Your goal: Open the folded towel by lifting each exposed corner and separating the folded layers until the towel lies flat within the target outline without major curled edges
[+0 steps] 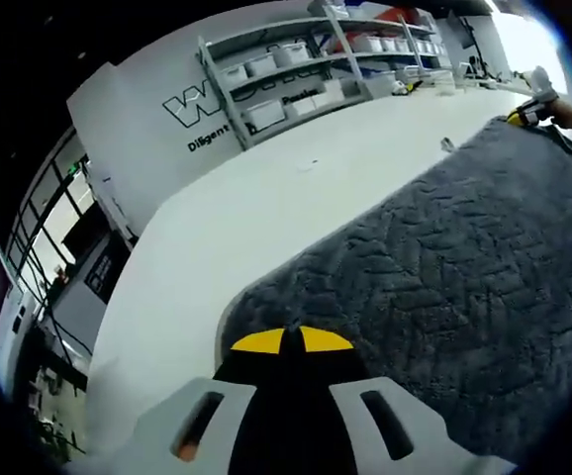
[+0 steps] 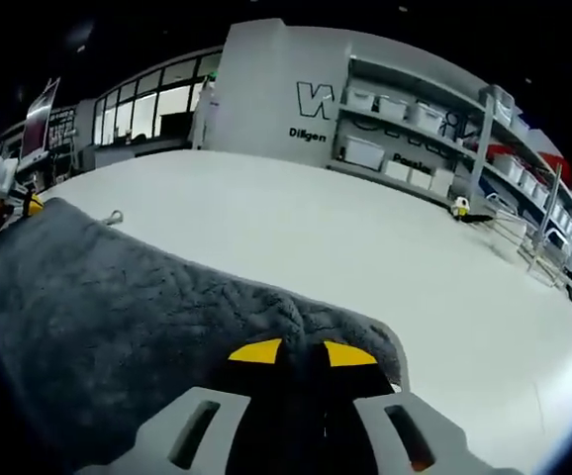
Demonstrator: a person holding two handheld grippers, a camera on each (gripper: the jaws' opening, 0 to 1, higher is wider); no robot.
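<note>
Both claws grip towel (image 1: 444, 267); shelves (image 1: 306, 69) behind.

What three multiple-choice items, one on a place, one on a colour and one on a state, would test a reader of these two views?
1. Where does the towel lie?
A. on the white table
B. on a shelf
C. on the floor

2. What colour is the towel?
A. red
B. dark grey
C. white

3. How does the left claw stand?
A. wide open above the table
B. shut on the towel's edge
C. holding a box

Answers:
1. A, white tabletop surrounds it.
2. B, grey pile shows.
3. B, its yellow tips meet at the towel's edge.
</note>
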